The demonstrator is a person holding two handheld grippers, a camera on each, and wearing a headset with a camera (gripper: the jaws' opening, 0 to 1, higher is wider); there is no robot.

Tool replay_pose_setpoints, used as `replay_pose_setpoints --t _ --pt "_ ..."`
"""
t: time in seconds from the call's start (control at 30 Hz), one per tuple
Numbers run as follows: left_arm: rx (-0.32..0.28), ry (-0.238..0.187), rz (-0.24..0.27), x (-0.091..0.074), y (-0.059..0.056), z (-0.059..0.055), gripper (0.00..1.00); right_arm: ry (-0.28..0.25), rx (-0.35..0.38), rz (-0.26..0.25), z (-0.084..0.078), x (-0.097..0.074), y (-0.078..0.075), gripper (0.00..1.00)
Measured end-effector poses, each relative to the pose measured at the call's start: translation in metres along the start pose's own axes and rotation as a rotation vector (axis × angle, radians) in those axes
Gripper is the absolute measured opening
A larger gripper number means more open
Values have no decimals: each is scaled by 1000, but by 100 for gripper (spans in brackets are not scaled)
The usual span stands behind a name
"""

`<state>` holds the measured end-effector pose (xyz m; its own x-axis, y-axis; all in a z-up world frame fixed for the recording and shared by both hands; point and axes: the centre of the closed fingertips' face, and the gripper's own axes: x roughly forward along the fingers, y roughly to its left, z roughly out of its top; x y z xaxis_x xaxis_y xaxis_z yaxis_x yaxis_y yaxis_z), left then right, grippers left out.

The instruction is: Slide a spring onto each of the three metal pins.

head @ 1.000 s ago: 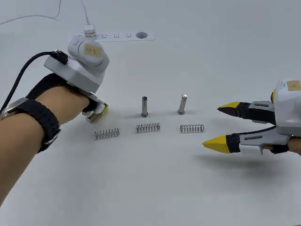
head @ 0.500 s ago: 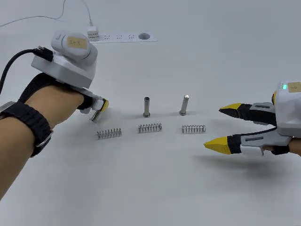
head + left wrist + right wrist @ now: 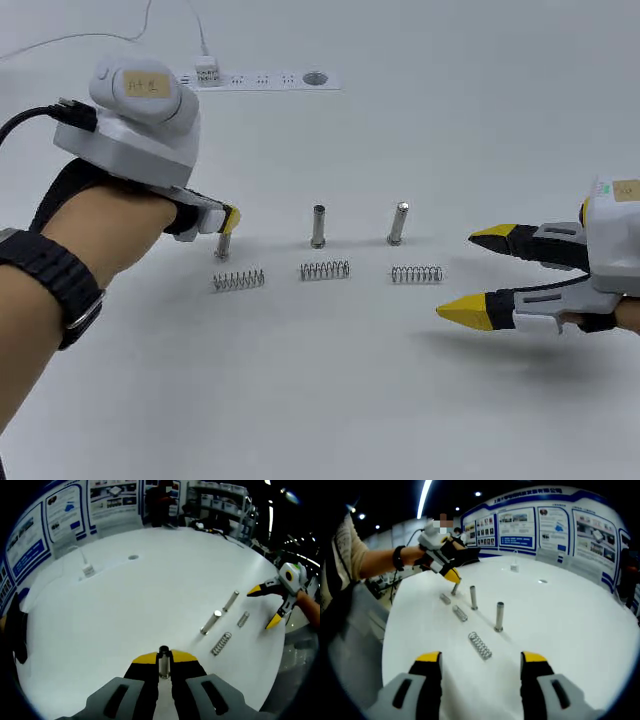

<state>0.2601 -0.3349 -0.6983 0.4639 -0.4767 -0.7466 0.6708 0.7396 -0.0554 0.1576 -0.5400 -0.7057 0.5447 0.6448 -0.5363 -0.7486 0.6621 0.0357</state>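
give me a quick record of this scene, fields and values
left gripper: shut on left pin
right gripper: open, holding nothing, right of the row
middle pin: upright, bare
right pin: upright, bare
left spring, middle spring, right spring: lying on the table, one before each pin
power strip: far edge

Three pins [image 3: 222, 247] [image 3: 318, 226] [image 3: 398, 223], three springs [image 3: 239, 280] [image 3: 325, 270] [image 3: 416, 273], two claws [image 3: 229, 220] [image 3: 455, 274], one power strip [image 3: 262, 79]
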Motion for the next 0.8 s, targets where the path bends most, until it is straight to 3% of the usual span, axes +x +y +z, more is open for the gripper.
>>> replay_pose_setpoints --t 0.33,0.8 --pt "-20 -45 -6 -6 -4 -1 7 4 -2 1 0 0 1 65" --pt "-24 -65 -10 -8 -6 -1 7 13 -7 3 -1 2 2 65"
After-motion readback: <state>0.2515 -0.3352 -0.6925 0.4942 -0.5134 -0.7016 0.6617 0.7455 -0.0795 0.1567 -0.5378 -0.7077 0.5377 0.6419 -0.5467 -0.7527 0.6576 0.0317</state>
